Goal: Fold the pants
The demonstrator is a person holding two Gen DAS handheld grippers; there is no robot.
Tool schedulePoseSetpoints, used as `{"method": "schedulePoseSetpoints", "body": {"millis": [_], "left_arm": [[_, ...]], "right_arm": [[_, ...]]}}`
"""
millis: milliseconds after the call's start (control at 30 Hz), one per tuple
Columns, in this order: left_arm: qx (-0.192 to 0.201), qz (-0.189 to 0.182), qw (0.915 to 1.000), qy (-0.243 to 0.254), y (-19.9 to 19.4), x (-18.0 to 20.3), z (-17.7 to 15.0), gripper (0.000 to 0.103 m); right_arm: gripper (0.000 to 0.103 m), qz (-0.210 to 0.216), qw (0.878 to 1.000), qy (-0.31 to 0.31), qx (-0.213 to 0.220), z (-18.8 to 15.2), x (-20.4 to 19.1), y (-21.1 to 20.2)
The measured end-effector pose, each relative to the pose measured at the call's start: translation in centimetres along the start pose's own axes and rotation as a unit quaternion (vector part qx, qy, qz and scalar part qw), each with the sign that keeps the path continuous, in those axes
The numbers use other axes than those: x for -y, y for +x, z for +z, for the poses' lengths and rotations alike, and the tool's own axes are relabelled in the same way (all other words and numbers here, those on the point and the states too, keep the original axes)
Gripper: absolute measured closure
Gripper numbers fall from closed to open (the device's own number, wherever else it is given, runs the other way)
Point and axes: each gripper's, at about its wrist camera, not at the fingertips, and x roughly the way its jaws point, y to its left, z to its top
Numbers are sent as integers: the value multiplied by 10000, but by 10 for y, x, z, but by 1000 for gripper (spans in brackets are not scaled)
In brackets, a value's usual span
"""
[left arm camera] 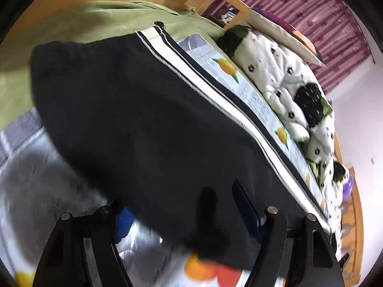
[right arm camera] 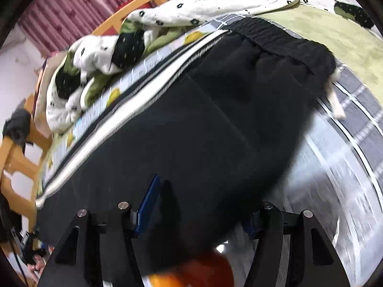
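Note:
Black pants (left arm camera: 134, 119) with white side stripes (left arm camera: 215, 91) lie spread on the bed; they also fill the right wrist view (right arm camera: 203, 124), with the elastic waistband (right arm camera: 282, 35) at the far end. My left gripper (left arm camera: 189, 217) is open, its blue pads (left arm camera: 124, 222) wide apart at the near edge of the fabric. My right gripper (right arm camera: 201, 212) is open too, one blue pad (right arm camera: 148, 205) over the black cloth. Neither pinches the fabric, as far as I can see.
A white quilt with black flowers (left arm camera: 282, 76) is bunched along the far side of the bed. A green blanket (left arm camera: 71, 28) lies beyond the waistband. The sheet (left arm camera: 229, 69) has a fruit print. A wooden bed frame (right arm camera: 19, 162) and purple curtain (left arm camera: 311, 12) surround it.

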Motion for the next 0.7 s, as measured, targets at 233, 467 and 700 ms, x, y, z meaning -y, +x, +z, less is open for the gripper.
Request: {"method": "schedulePoseSetpoints", "body": {"millis": [233, 467, 700], "left_arm": [[41, 401, 9991, 98, -3, -6, 8, 92], [-137, 488, 9951, 848, -52, 12, -27, 93], [-493, 381, 9882, 1403, -105, 6, -102, 92]], "right_arm": [[85, 167, 9973, 634, 324, 13, 14, 0], [88, 77, 9975, 413, 565, 3, 11, -74], [93, -312, 9986, 272, 318, -49, 78, -145]]}}
